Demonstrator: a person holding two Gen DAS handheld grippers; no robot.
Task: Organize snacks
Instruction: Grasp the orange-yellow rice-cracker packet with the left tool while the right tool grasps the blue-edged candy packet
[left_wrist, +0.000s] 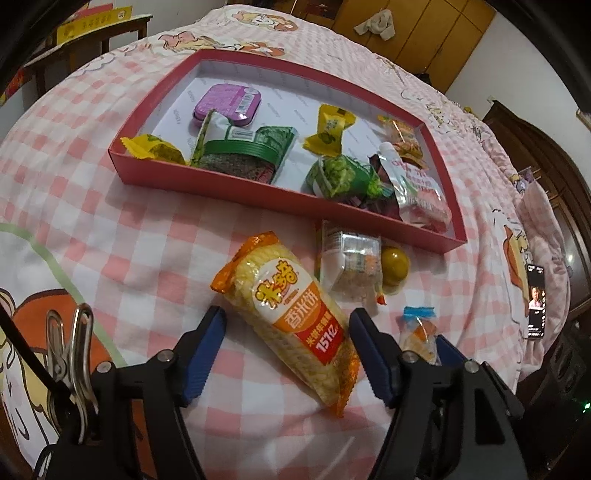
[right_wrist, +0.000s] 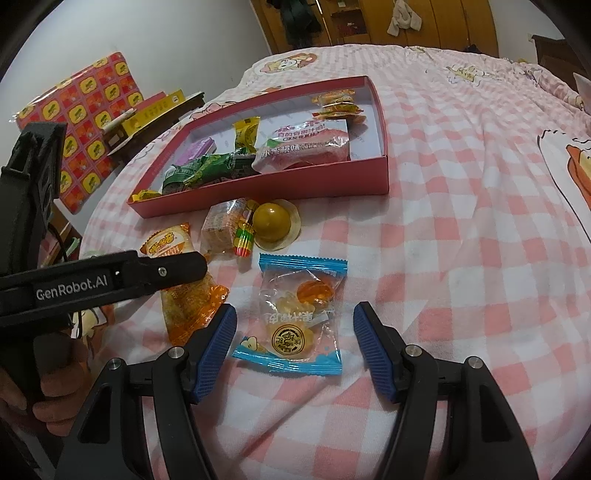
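- Hand-held gripper, left (left_wrist: 286, 354), left wrist view: jaws apart, straddling the rice cracker pack (left_wrist: 291, 321), which lies diagonally on the checked bedspread (left_wrist: 110, 221). Neither blue pad appears to press the wrapper, so the pack rests free.
- Same view, destination: red tray (left_wrist: 258, 195) sits beyond the pack, already holding a purple tin (left_wrist: 229, 105), green packets and yellow-wrapped sweets; its left-centre floor is bare.
- Same view, neighbours: a clear-wrapped cake (left_wrist: 349, 264) and a round yellow jelly cup (left_wrist: 395, 266) lie between pack and tray wall, close to the pack's far end.
- Technique, judged: the pack lies skewed across the jaws, so closing on its middle, across the narrow width, would seat it better than catching a crimped end. A gentle squeeze is advisable, since the contents are likely brittle. Lift above the tray wall before carrying over.
- Hand-held gripper, right (right_wrist: 295, 332), right wrist view: jaws apart either side of the blue-edged gummy packet (right_wrist: 295, 314), which lies flat on the bedspread, untouched by the pads.
- Same view: the left hand-held gripper's arm crosses over the rice cracker pack at the left, with fingers (right_wrist: 48, 410) on its handle. The two tools work close together; judged, one lift at a time avoids a clash.
- Same view, tray: its near right corner shows bare floor, a likely place for the gummy packet.
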